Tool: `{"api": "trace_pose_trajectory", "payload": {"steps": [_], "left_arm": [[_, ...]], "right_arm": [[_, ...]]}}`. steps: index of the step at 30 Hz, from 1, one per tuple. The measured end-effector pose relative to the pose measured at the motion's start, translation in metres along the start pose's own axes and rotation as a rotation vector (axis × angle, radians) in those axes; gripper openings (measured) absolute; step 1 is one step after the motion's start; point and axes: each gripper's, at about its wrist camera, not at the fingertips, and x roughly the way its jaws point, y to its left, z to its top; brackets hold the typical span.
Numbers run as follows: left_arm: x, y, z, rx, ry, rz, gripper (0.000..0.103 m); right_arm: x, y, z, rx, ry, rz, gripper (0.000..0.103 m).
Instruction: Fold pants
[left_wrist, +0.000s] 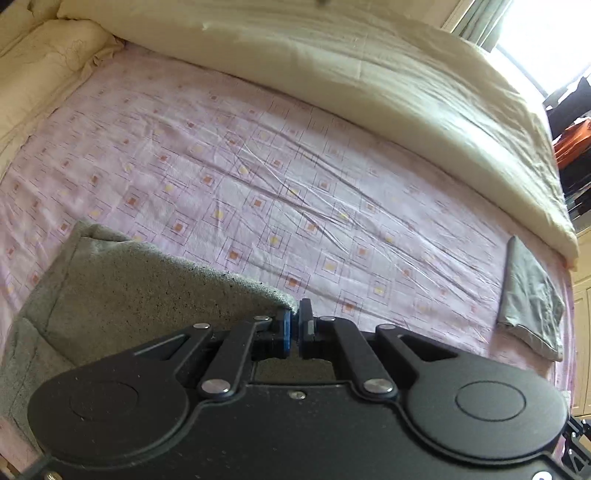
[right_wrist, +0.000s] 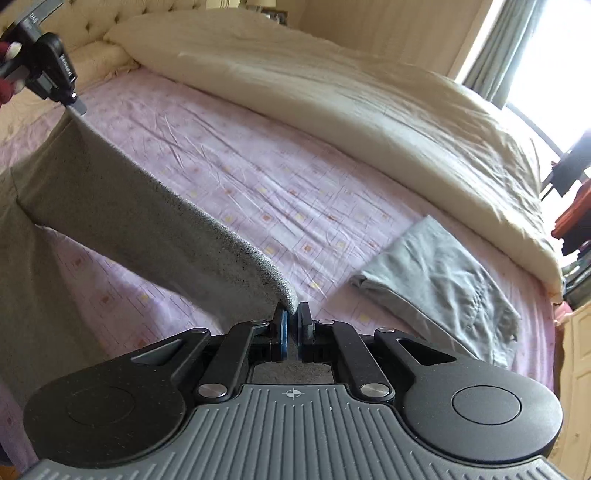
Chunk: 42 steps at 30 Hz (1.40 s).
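Grey speckled pants (left_wrist: 122, 291) hang stretched between my two grippers above the pink bed sheet. My left gripper (left_wrist: 295, 325) is shut on one edge of the pants. My right gripper (right_wrist: 293, 323) is shut on the other end of the same edge, and the pants (right_wrist: 110, 206) run taut from it up to the left gripper (right_wrist: 75, 103) at the upper left of the right wrist view. The rest of the pants drapes down at the left.
A folded light grey garment (right_wrist: 439, 284) lies on the sheet at the right, also in the left wrist view (left_wrist: 532, 299). A cream duvet (left_wrist: 369, 88) is bunched along the far side. A cream pillow (left_wrist: 48, 62) lies at the far left. Window at the right.
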Motion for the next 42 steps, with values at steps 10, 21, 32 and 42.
{"api": "trace_pose_trajectory", "payload": {"steps": [10, 21, 32, 42], "left_arm": [[-0.020, 0.067, -0.153, 0.011, 0.229, 0.038, 0.005], [0.058, 0.095, -0.191, -0.061, 0.429, 0.147, 0.005], [0.090, 0.083, -0.184, -0.033, 0.468, 0.179, 0.006], [0.087, 0.061, -0.195, -0.063, 0.431, 0.275, 0.007]], "right_arm": [[-0.035, 0.088, -0.098, 0.001, 0.191, 0.057, 0.005], [-0.006, 0.128, -0.159, 0.283, 0.389, 0.100, 0.011], [-0.040, 0.046, -0.186, 0.737, 0.255, -0.054, 0.028], [0.025, -0.004, -0.191, 0.627, 0.326, -0.011, 0.028]]}}
